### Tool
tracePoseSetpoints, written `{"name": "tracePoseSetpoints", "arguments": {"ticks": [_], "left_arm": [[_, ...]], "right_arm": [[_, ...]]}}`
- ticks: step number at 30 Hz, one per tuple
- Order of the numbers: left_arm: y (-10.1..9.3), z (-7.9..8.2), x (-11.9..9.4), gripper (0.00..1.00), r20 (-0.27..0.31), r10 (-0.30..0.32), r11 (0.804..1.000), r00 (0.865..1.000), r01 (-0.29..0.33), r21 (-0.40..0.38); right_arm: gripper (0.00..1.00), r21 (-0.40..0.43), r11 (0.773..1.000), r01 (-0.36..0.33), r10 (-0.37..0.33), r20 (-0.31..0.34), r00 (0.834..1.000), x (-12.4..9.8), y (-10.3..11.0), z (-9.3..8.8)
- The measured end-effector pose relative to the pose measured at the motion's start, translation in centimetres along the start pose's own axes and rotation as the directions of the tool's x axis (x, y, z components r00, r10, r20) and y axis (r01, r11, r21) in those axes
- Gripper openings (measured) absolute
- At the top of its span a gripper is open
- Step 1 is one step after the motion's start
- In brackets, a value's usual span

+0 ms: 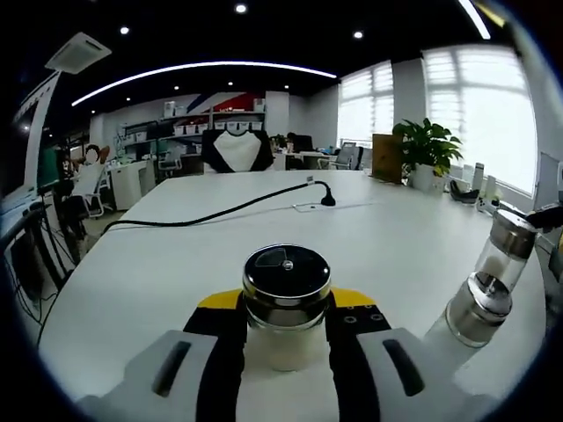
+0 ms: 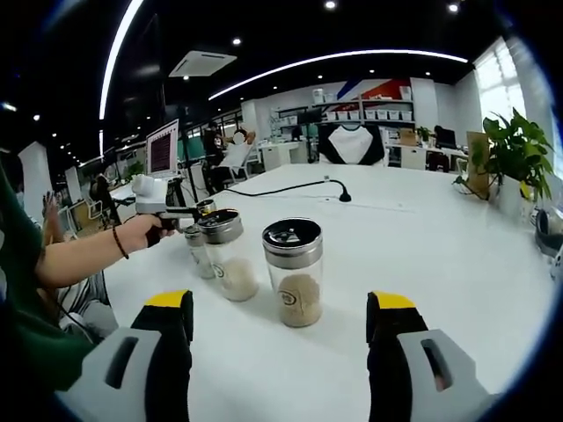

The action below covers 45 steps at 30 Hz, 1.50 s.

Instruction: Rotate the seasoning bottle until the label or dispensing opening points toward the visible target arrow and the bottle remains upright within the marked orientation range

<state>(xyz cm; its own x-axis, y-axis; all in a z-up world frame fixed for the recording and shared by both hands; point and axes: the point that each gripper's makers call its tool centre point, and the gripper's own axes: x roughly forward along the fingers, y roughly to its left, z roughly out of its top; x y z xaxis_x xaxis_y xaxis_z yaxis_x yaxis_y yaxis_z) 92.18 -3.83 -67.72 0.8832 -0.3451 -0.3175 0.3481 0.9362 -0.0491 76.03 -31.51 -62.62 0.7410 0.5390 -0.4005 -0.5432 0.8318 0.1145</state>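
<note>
left tongs [image 1: 286,352] grip a seasoning bottle [image 1: 286,303] on the white office table [image 1: 176,264]; right tongs [image 2: 280,330] seemingly released.

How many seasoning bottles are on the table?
3. Front seasoning bottle ahead of the open right gripper; second bottle left of it; third bottle partly hidden behind, near the left gripper.

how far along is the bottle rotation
Done: the left gripper has its fingers against a seasoning bottle, which stands upright on the white table. In hand: that grip, while the right gripper waits open in front of a second bottle. Left: the turn itself. Alignment with the target arrow can't be judged from these views.
</note>
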Motion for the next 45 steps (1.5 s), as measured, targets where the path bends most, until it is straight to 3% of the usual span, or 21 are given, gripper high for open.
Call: {"name": "tracePoseSetpoints", "arguments": {"ticks": [24, 30, 45], "left_arm": [[-2.2, -2.2, -5.9, 0.37, -0.020, 0.025, 0.999, 0.999, -0.025, -0.026], [-3.1, -2.4, -6.5, 0.37, -0.021, 0.039, 0.999, 0.999, -0.040, -0.032], [-3.1, -2.5, -6.6, 0.37, -0.007, 0.041, 0.998, 0.999, -0.042, -0.044]], "right_arm": [[0.82, -0.020, 1.000, -0.007, 0.007, -0.006, 1.000, 0.0, 0.5, 0.1], [0.82, -0.016, 1.000, -0.013, 0.013, -0.005, 1.000, 0.0, 0.7, 0.0], [0.82, -0.010, 1.000, -0.006, 0.006, 0.007, 1.000, 0.0, 0.6, 0.6]]}}
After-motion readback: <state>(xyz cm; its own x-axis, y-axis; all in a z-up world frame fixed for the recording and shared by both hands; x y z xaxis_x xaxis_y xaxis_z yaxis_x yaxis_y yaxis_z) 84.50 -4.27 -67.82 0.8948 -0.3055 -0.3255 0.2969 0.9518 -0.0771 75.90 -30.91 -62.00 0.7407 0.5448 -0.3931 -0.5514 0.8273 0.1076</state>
